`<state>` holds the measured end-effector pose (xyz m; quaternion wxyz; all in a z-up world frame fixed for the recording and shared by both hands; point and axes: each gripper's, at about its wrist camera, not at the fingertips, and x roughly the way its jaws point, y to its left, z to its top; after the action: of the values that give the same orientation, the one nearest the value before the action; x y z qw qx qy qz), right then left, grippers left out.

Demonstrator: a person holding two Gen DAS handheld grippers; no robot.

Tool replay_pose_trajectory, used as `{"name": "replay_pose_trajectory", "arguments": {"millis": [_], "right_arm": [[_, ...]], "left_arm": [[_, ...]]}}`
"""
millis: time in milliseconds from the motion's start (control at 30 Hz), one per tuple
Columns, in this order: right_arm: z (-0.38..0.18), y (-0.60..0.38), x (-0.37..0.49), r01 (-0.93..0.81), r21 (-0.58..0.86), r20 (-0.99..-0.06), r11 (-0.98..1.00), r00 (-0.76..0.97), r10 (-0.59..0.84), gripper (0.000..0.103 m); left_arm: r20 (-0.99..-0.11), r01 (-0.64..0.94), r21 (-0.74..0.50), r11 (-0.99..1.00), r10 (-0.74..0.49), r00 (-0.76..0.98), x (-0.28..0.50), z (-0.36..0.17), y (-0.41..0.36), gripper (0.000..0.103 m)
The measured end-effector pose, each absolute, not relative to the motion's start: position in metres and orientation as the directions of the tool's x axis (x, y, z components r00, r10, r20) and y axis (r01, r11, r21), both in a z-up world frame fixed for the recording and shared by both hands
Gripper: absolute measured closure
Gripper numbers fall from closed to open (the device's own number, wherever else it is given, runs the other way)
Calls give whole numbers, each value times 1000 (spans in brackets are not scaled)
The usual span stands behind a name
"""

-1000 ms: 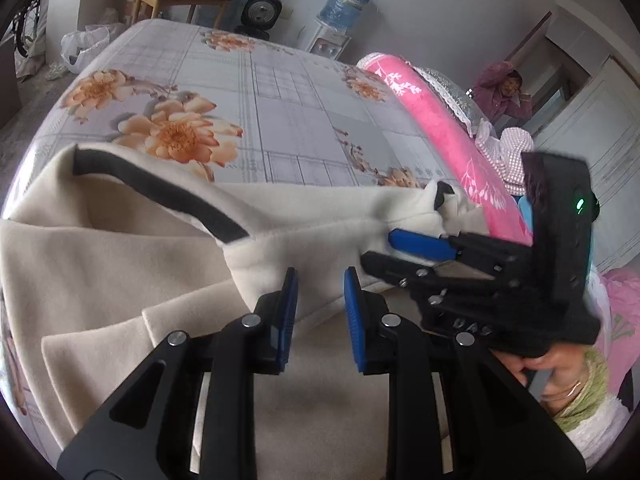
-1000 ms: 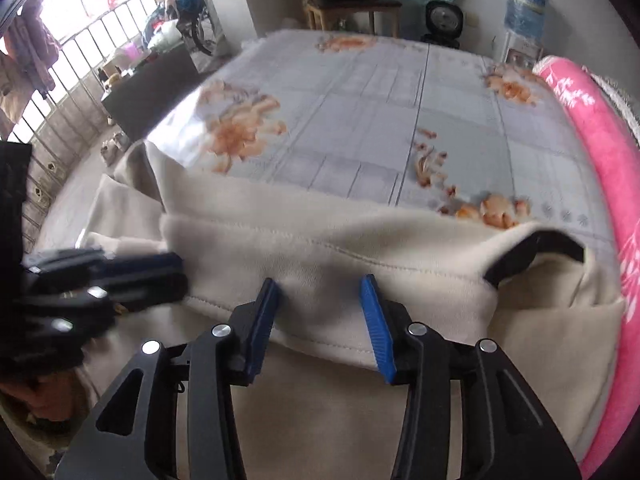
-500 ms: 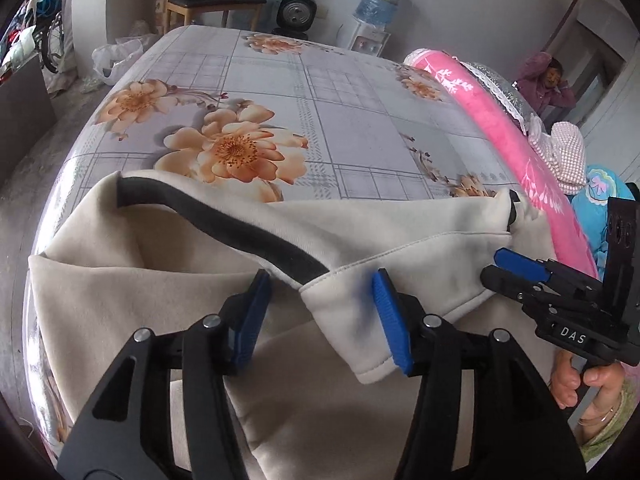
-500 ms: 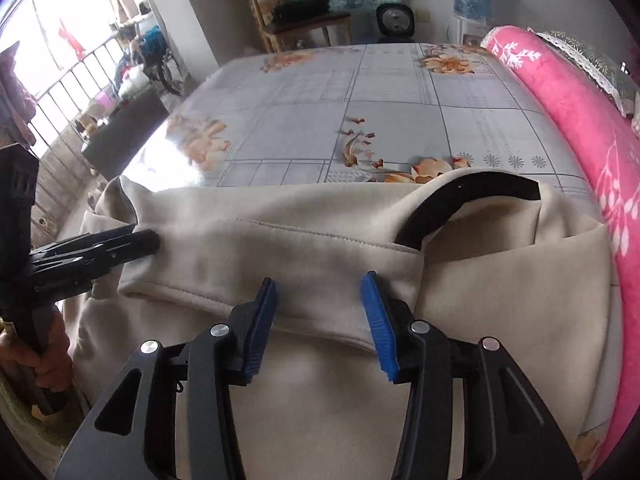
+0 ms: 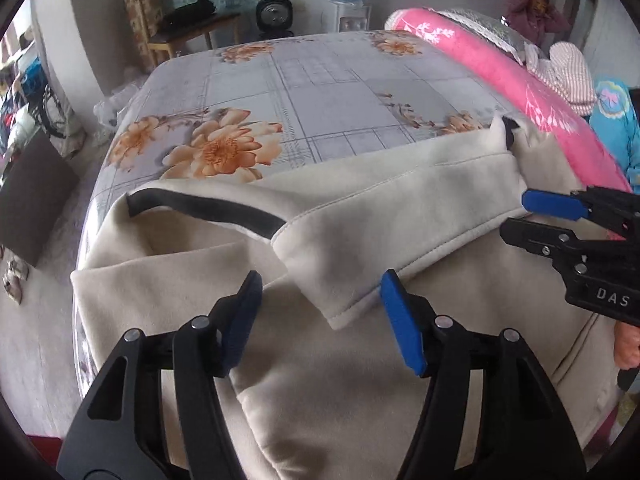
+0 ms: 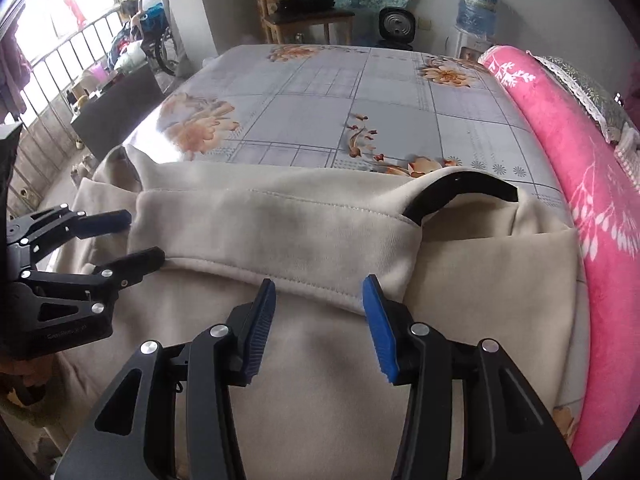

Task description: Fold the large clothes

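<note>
cream garment (image 5: pixel 360 360) spread on near bed (image 5: pixel 320 92), folded band across for squaring | left gripper (image 5: pixel 320 312) jaws just opening, straddling band's corner, gripping nothing | right gripper (image 6: pixel 318 308) half-open, empty, over band edge

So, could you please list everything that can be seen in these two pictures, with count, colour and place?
Garment: one, cream with black trim, near end of bed, collar band folded over.
Bed sheet: one, grey check with orange flowers, covers the bed.
Blanket: one, pink with white pattern, along the bed's right side.
Wooden chair: one, brown, by the far wall.
Fan: one, black, on the floor beyond the bed.
Water dispenser: one, white with blue bottle, far wall.
Left gripper: black, blue pads, jaws just opened, collar flap between them, not pinched.
Right gripper: black, blue pads, open, at the collar edge.
</note>
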<state>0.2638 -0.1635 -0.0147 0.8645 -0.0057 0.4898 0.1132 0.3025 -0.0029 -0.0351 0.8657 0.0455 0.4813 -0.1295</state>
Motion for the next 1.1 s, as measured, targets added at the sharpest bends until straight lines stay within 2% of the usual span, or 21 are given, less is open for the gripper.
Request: {"name": "replay_pose_trajectory", "arguments": {"millis": [67,133,167,233,400,600,667,700,800,900,967,1033,1100], "right_arm": [[-1,-166,249,-204,112,-843,972,499,202,52],[12,-168,229,-225,123,-833,966,505,224,39],[17,-168,215,-243,133,-827,961,507,242,36],[25,-165,191,-271,145,-821,952,504,268,27],[24,-156,133,-317,178,-823,932,472,317,22],[3,-143,89,-346,224,-833,911,417,363,22],[-13,-141,86,-340,235,-848,910,386,363,22],[-24,-142,89,-335,240,-858,911,366,361,22],[-36,-147,91,-309,279,-854,909,353,383,18],[-34,-150,95,-287,304,-856,908,336,393,17],[-33,-153,95,-282,317,-852,906,335,402,17],[-33,-154,95,-284,317,-850,905,339,404,17],[-34,-153,94,-287,312,-848,906,345,401,17]], "left_arm": [[-825,258,-48,965,-184,535,288,-19,8,44],[-809,242,-49,969,-180,559,268,-3,20,43],[-802,237,-56,970,-185,568,255,4,27,42],[-788,222,-68,973,-189,587,228,16,39,30],[-768,165,-91,982,-175,616,154,25,76,21],[-759,80,-87,993,-118,640,86,4,108,21],[-760,51,-128,991,-131,637,75,-6,116,21],[-755,34,-161,986,-145,639,70,-11,122,22],[-752,-9,-232,973,-173,636,70,-23,136,38],[-759,-28,-259,965,-185,624,77,-32,139,53],[-780,-37,-264,964,-191,596,85,-38,141,54],[-826,-81,-226,971,-148,544,94,-48,143,59],[-835,-91,-248,964,-165,526,98,-54,147,61]]}}
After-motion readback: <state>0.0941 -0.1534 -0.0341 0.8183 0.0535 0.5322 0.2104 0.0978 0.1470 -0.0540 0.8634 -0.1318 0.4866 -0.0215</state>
